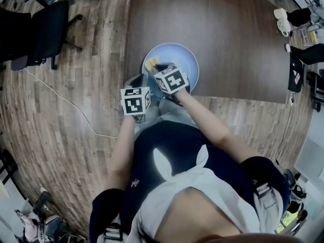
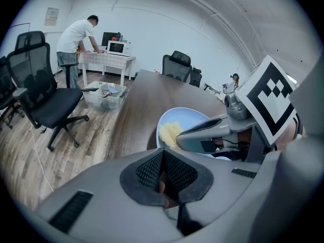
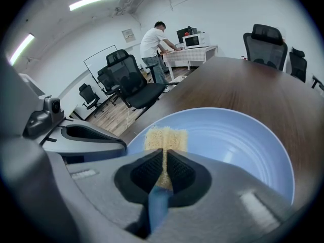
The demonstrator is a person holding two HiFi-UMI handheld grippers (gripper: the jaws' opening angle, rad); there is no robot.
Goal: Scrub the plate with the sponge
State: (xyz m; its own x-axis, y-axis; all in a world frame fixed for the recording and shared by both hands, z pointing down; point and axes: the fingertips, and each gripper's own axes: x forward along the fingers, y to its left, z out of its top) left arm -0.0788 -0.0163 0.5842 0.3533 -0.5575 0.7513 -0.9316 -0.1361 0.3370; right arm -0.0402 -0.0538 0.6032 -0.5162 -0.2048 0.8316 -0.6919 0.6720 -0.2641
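A pale blue plate (image 1: 178,55) lies on the dark brown table (image 1: 228,39), close to its near edge. My right gripper (image 1: 156,67) is shut on a yellow sponge (image 1: 151,63), which rests on the plate's left inner side. In the right gripper view the sponge (image 3: 165,137) sticks out past the shut jaws (image 3: 165,168) onto the plate (image 3: 238,140). My left gripper (image 1: 137,81) hangs just left of the plate's near rim; its jaws (image 2: 163,171) are shut with no object visible between them. The plate (image 2: 191,117) and sponge (image 2: 169,132) lie ahead of it.
Black office chairs (image 1: 43,27) stand on the wood floor to the left, and a white cable (image 1: 66,103) runs across it. A person (image 2: 76,39) stands at a far desk with a microwave (image 2: 117,47). More chairs (image 3: 266,42) line the table's far side.
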